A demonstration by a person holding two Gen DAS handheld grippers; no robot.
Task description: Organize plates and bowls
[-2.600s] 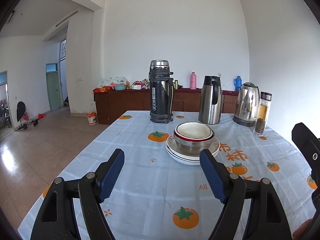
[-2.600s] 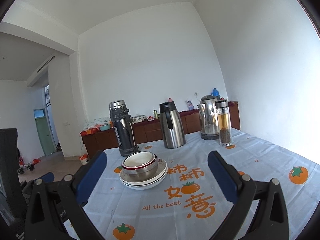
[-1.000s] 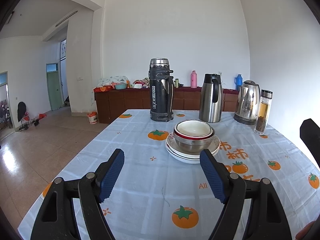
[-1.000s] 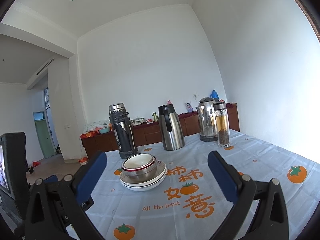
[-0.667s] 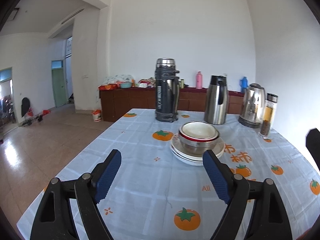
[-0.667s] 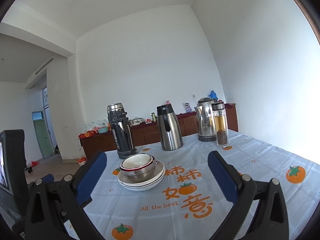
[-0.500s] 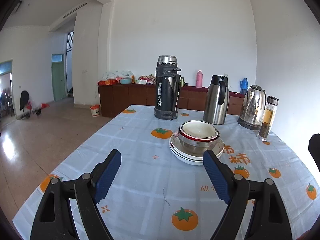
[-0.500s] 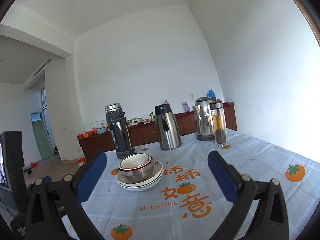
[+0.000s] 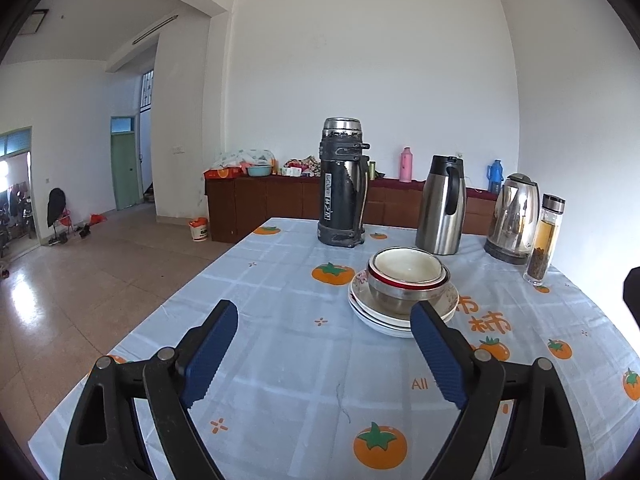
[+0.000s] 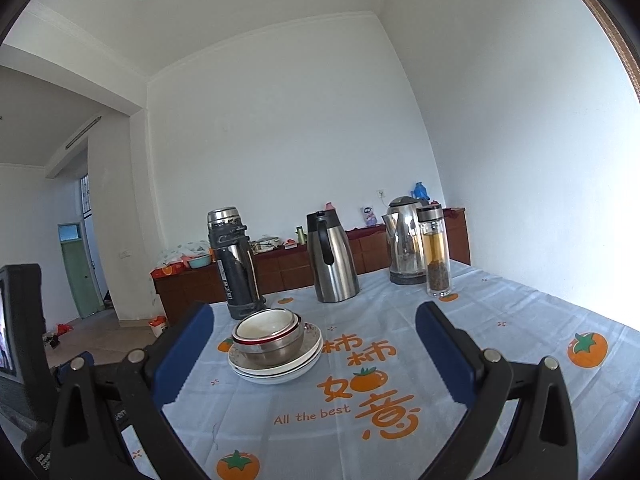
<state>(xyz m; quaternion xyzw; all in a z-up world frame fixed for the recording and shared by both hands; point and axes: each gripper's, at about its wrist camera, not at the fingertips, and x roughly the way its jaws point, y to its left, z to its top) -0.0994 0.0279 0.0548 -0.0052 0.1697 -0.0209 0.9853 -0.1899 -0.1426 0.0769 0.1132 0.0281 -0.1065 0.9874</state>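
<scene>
Nested bowls (image 9: 407, 270) sit in a stack of plates (image 9: 400, 320) at the middle of the counter (image 9: 280, 360). Behind them, left to right, stand a flask (image 9: 343, 184), a jug (image 9: 442, 206), a kettle (image 9: 514, 218) and a bottle (image 9: 546, 240). A sideboard (image 9: 280, 200) stands against the far wall.

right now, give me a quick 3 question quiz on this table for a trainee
1. True or false: the nested bowls sit on top of the stacked plates.
2. Which stands nearest the glass tea bottle? A) black flask B) steel kettle C) steel jug
3. Fill in: between the left gripper jaws there is ____.

Key
1. True.
2. B, the steel kettle; the steel jug and black flask stand further left.
3. Nothing; the jaws are opening, short of the stack.
</scene>
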